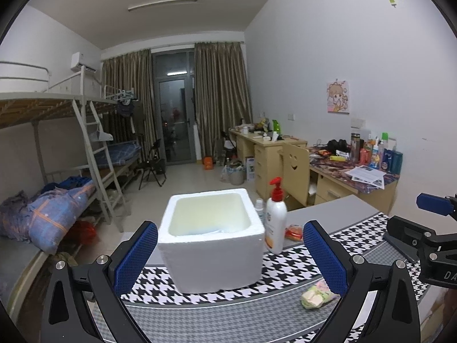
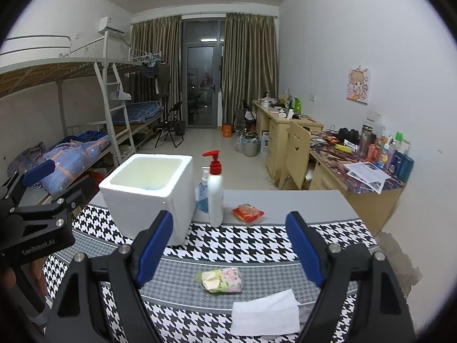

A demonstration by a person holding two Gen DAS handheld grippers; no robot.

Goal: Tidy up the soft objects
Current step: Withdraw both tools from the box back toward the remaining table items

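Note:
A white foam box (image 1: 212, 243) (image 2: 148, 191) stands open on the houndstooth cloth (image 2: 257, 245); something pale lies at its bottom. A small green and pink soft packet (image 2: 220, 280) (image 1: 317, 297) lies on the cloth in front of my right gripper. A white folded tissue (image 2: 265, 311) lies nearer still. A red soft packet (image 2: 248, 213) (image 1: 294, 231) lies on the grey tabletop. My left gripper (image 1: 228, 260) is open and empty, facing the box. My right gripper (image 2: 228, 248) is open and empty above the packet. Each gripper shows at the edge of the other's view.
A white pump bottle with a red top (image 2: 215, 191) (image 1: 275, 217) and a small blue sanitiser bottle (image 2: 203, 191) stand beside the box. Beyond the table are bunk beds (image 2: 85, 143), wooden desks (image 2: 285, 131) with clutter, a chair and a curtained balcony door.

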